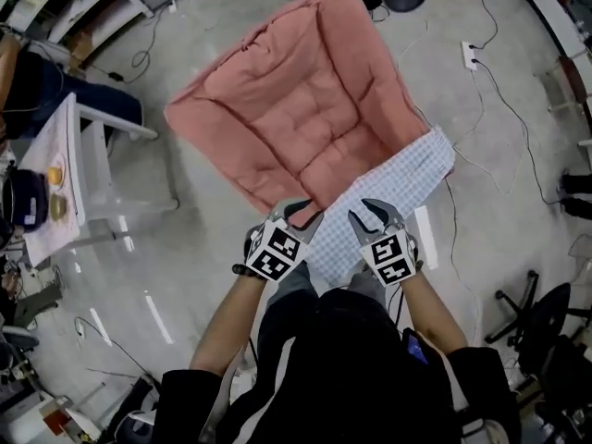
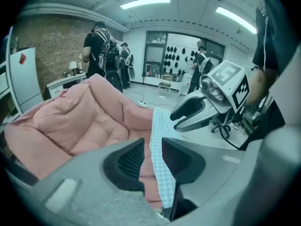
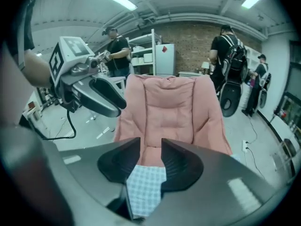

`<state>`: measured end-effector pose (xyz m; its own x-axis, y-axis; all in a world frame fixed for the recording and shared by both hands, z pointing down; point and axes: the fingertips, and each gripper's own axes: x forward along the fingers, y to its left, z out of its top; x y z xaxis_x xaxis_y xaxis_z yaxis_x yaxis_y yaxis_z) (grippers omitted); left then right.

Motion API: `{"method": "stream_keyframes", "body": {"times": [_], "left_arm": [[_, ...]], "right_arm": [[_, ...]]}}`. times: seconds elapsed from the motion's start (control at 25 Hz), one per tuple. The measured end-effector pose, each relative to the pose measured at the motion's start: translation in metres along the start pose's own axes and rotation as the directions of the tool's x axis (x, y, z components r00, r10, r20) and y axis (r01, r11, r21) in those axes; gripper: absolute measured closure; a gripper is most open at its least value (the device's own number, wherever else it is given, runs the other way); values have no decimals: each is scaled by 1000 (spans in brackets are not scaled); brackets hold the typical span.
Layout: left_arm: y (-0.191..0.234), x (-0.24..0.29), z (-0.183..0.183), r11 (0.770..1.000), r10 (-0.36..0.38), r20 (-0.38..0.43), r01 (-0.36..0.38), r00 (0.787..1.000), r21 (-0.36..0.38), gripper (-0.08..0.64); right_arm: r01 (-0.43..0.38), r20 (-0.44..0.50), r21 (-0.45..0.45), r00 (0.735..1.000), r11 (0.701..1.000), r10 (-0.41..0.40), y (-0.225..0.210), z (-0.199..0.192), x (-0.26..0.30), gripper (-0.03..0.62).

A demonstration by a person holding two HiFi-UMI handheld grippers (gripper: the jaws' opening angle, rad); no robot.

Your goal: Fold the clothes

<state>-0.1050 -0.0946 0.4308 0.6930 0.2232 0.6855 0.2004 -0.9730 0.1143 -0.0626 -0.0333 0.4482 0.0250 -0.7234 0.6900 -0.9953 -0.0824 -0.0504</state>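
Evidently the work is at its spreading stage. The large pink quilted padded cover (image 1: 296,109) fans out from the middle of the head view toward 12 o'clock. A long blue-and-white checked strip of cloth (image 1: 388,188) runs along its edge toward 2 o'clock; whether that is its lining or a separate piece I cannot tell.

The left gripper (image 1: 301,215) and the right gripper (image 1: 368,213) sit close together at 6 o'clock of the cover. Each has its jaws drawn in to a narrow gap with the checked strip pinched in it. In the left gripper view a fold of pink lies beside the strip. Gripping one edge at two near points probably lets the weight hang open and straighten before a fold.

Around the cover, the grey floor (image 1: 185,276) carries loose cables (image 1: 504,100) and a white power strip (image 1: 470,55) at 1 o'clock. A white table (image 1: 65,169) stands at 9 o'clock and a black chair base (image 1: 527,308) at 4 o'clock. Several people stand beyond the cover in the gripper views. The cables and the table legs could catch the cover if it is laid down wide.
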Motion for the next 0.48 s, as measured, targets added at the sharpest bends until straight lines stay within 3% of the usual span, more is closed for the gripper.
{"method": "stream_keyframes", "body": {"times": [0.12, 0.24, 0.36, 0.48], "left_arm": [[10, 2, -3, 994, -92, -18, 93, 996, 56, 434], [18, 5, -7, 974, -191, -40, 194, 981, 115, 434], [8, 18, -9, 943, -295, -85, 305, 952, 136, 433], [-14, 37, -10, 915, -355, -110, 369, 928, 162, 431]], "right_arm": [[97, 16, 119, 995, 988, -100, -1, 0, 1, 449], [207, -12, 222, 978, 953, -209, 2, -16, 4, 449], [306, -69, 325, 951, 895, -300, 2, -45, -4, 449], [368, -104, 438, 927, 820, -360, 3, -75, -26, 448]]}}
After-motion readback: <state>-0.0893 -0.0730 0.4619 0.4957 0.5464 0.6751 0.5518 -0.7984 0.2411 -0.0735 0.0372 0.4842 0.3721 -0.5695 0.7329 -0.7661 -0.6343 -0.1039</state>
